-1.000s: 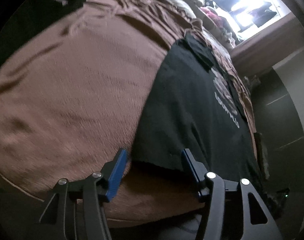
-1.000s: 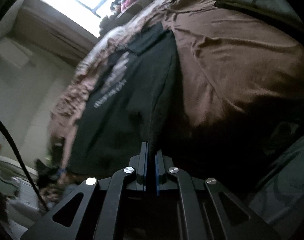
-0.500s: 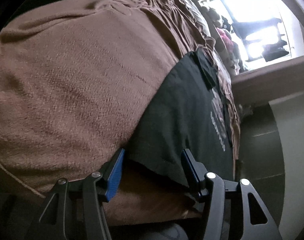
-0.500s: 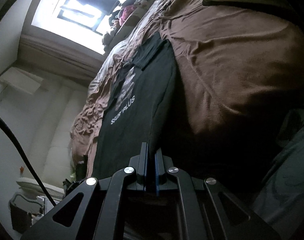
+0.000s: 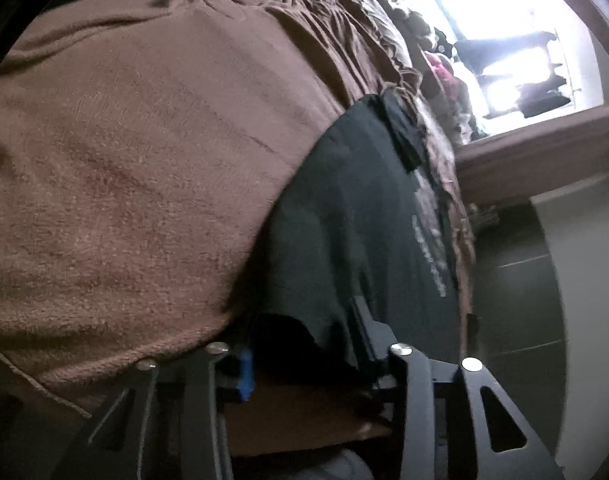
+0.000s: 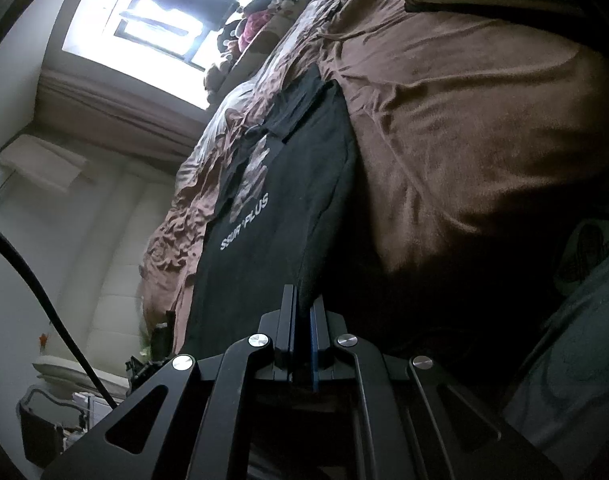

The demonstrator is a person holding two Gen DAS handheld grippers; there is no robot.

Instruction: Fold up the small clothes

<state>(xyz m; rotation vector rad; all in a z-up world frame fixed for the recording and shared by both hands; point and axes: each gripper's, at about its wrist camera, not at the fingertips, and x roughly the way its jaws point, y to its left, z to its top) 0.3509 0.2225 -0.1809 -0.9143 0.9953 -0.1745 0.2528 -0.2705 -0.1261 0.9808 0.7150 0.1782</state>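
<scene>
A black T-shirt with a pale chest print lies flat on a brown blanket; it also shows in the right wrist view. My left gripper is open, its fingers straddling the shirt's near hem corner, with cloth lying between them. My right gripper is shut on the shirt's other near hem corner, the cloth pinched between its fingers.
The brown blanket covers the bed, rumpled toward the far end. A bright window with clothes hanging is beyond the bed. A grey cloth lies at the right. A black cable runs at the left.
My left gripper has moved forward, so the shirt's hem now lies between its fingers, which have narrowed a little. My right gripper stays shut on the hem.
</scene>
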